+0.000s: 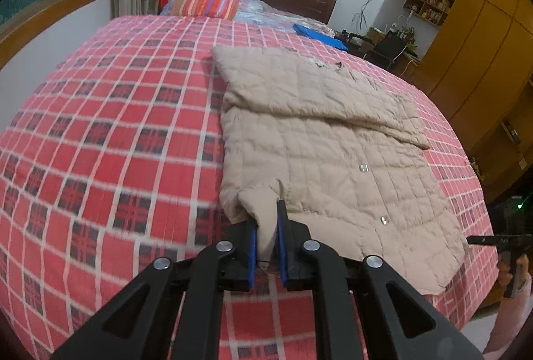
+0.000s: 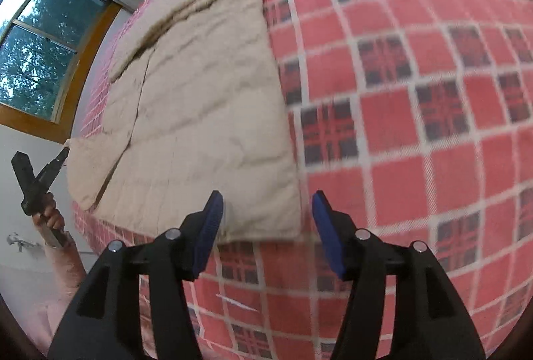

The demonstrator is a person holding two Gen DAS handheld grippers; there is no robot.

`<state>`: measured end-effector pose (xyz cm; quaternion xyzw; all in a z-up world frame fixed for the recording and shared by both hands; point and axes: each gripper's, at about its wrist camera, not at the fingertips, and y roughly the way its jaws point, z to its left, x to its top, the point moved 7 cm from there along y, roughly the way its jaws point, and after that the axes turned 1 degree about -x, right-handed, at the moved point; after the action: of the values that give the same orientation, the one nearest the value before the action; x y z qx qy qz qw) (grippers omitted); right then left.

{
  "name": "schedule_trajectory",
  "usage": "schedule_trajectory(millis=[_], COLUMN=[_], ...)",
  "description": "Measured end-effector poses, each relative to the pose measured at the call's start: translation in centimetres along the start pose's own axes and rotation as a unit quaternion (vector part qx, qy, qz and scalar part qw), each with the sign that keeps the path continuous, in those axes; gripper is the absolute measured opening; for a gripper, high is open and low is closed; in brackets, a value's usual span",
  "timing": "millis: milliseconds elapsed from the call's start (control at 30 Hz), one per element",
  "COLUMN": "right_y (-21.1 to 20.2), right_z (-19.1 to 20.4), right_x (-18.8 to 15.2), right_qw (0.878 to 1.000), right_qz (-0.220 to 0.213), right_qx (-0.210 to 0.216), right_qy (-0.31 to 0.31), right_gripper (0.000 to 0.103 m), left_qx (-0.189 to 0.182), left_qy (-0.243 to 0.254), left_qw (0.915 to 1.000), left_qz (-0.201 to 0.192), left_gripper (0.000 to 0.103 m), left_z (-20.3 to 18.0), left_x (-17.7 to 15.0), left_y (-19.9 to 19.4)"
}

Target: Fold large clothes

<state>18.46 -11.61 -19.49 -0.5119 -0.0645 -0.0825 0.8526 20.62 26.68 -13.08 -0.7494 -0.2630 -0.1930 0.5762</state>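
Across the plaid bed (image 1: 116,127), the beige jacket (image 1: 316,133) seems part-folded; left gripper (image 1: 267,240) pinches its hem, right gripper (image 2: 265,226) gapes, lower centre.

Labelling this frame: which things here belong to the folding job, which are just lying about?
Job: beige quilted coat; left gripper, shut on its corner; right gripper, open at the hem; plaid bed.
Lying about: striped pillow; blue cloth; desk chair.

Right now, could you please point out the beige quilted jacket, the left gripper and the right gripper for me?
beige quilted jacket (image 1: 333,153): left wrist view, middle of the quilted body.
left gripper (image 1: 267,238): left wrist view, between the blue pads, on the pinched fabric.
right gripper (image 2: 266,220): right wrist view, gap between its open fingertips.
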Motion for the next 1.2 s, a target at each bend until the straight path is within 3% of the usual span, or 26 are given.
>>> schedule_trajectory(millis=[133, 233, 267, 433, 667, 933, 1200], right_y=[1.4, 1.4, 1.1, -2.8, -6.8, -5.7, -1.3], right_z=[0.3, 1.0, 1.3, 3.8, 7.8, 7.8, 5.4], right_x=[-0.5, -0.1, 0.2, 2.0, 8.6, 16.9, 23.9], right_qw=[1.000, 0.999, 0.999, 0.995, 0.988, 0.991, 0.995], right_qz=[0.014, 0.012, 0.007, -0.053, -0.115, -0.112, -0.089], right_qx=[0.015, 0.047, 0.052, 0.074, 0.067, 0.053, 0.052], right_qy=[-0.001, 0.000, -0.001, -0.028, -0.072, -0.058, -0.003], right_gripper=[0.039, 0.011, 0.008, 0.006, 0.006, 0.006, 0.006], left_qx=[-0.001, 0.000, 0.000, 0.005, 0.017, 0.016, 0.031], left_qy=[-0.009, -0.015, -0.015, -0.007, -0.002, -0.041, -0.069], left_qw=[0.9999, 0.9999, 0.9999, 1.0000, 0.9992, 0.9987, 0.9971], left_qz=[0.004, 0.006, 0.006, -0.004, -0.036, -0.026, 0.000], left_gripper=[0.011, 0.011, 0.011, 0.010, 0.010, 0.010, 0.010], left_z=[0.5, 0.7, 0.7, 0.5, -0.2, 1.7, 3.3], left_x=[-0.8, -1.0, -1.1, 0.2, 5.3, 10.2, 13.4], left_y=[0.1, 0.1, 0.0, -0.1, 0.7, 5.6, 11.1])
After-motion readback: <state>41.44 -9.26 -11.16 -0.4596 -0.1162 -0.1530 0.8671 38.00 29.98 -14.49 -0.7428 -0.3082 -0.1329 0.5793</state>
